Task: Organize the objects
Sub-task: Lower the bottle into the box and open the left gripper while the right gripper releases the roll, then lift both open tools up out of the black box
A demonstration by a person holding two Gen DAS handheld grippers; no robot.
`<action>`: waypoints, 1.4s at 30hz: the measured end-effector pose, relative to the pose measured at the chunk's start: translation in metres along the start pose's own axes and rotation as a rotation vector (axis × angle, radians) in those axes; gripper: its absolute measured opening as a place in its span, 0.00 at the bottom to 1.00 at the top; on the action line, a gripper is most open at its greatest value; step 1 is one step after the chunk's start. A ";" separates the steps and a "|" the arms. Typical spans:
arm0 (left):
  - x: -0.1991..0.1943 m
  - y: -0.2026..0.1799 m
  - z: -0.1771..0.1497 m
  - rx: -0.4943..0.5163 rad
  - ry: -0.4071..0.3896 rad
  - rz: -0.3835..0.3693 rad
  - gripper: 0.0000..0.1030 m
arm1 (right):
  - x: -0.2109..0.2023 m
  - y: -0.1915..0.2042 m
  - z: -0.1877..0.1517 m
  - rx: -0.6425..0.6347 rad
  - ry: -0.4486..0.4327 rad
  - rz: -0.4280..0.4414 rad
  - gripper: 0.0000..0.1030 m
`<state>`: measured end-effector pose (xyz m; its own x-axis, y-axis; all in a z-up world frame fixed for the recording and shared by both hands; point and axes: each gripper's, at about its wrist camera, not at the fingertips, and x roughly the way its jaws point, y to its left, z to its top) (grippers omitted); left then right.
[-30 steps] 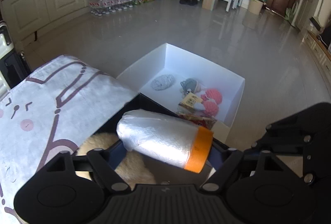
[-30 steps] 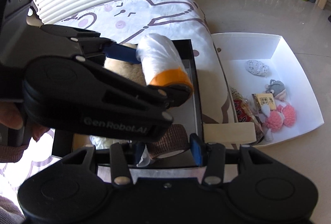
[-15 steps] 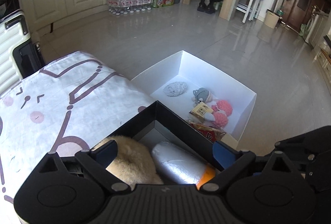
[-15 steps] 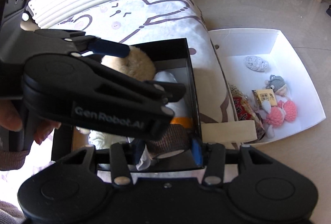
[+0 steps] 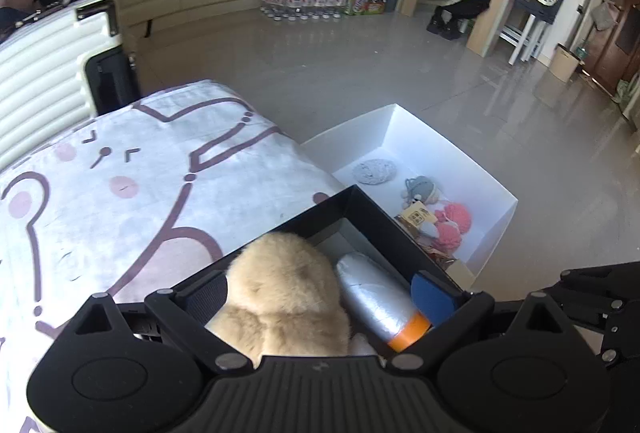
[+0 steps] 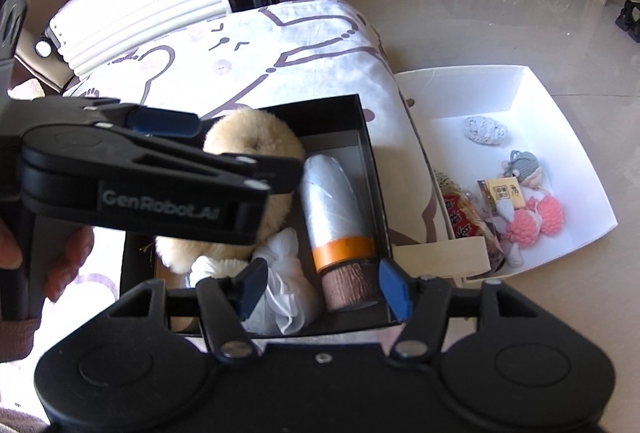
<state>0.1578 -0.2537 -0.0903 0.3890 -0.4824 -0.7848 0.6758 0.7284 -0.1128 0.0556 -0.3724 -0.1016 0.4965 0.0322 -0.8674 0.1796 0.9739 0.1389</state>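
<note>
A black box (image 6: 362, 137) sits on the patterned table cloth (image 6: 280, 45). In it lie a plastic-wrapped roll with an orange band (image 6: 332, 209), a beige fluffy toy (image 6: 244, 141), a brown roll (image 6: 348, 285) and a white cloth bundle (image 6: 280, 281). My left gripper (image 5: 320, 293) is open and empty, raised above the box with the toy (image 5: 280, 289) and the orange-banded roll (image 5: 376, 301) below it. My right gripper (image 6: 320, 285) is open, its fingers either side of the brown roll and white bundle at the box's near end.
A white box (image 6: 540, 97) on the floor to the right holds a grey knit piece (image 6: 484, 129), a grey doll (image 6: 524, 165), pink pompoms (image 6: 536, 217) and a snack packet (image 6: 464, 217). A white suitcase (image 6: 152, 5) stands behind the table.
The left gripper opened and let the orange-banded roll down into the black box, then lifted away. The right gripper has also opened and now straddles the brown roll.
</note>
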 end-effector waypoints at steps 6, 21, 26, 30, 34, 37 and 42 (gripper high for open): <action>-0.024 0.007 -0.008 -0.027 -0.010 0.049 0.95 | -0.013 0.009 -0.002 -0.007 -0.031 -0.015 0.67; -0.099 0.032 -0.038 -0.130 -0.050 0.192 0.95 | -0.056 0.031 -0.011 -0.017 -0.138 -0.112 0.95; -0.121 0.037 -0.051 -0.155 -0.056 0.248 0.98 | -0.070 0.040 -0.017 -0.027 -0.171 -0.126 0.99; -0.140 0.038 -0.061 -0.166 -0.070 0.275 1.00 | -0.080 0.044 -0.020 -0.015 -0.194 -0.135 1.00; -0.153 0.036 -0.067 -0.160 -0.069 0.301 1.00 | -0.089 0.048 -0.022 -0.012 -0.211 -0.141 1.00; -0.160 0.036 -0.072 -0.152 -0.065 0.331 1.00 | -0.094 0.051 -0.025 -0.011 -0.220 -0.148 1.00; -0.167 0.043 -0.080 -0.182 -0.048 0.347 1.00 | -0.099 0.051 -0.029 0.005 -0.225 -0.160 1.00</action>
<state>0.0722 -0.1030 -0.0126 0.6066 -0.2116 -0.7664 0.3786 0.9245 0.0443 -0.0087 -0.3193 -0.0227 0.6371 -0.1735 -0.7510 0.2752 0.9613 0.0113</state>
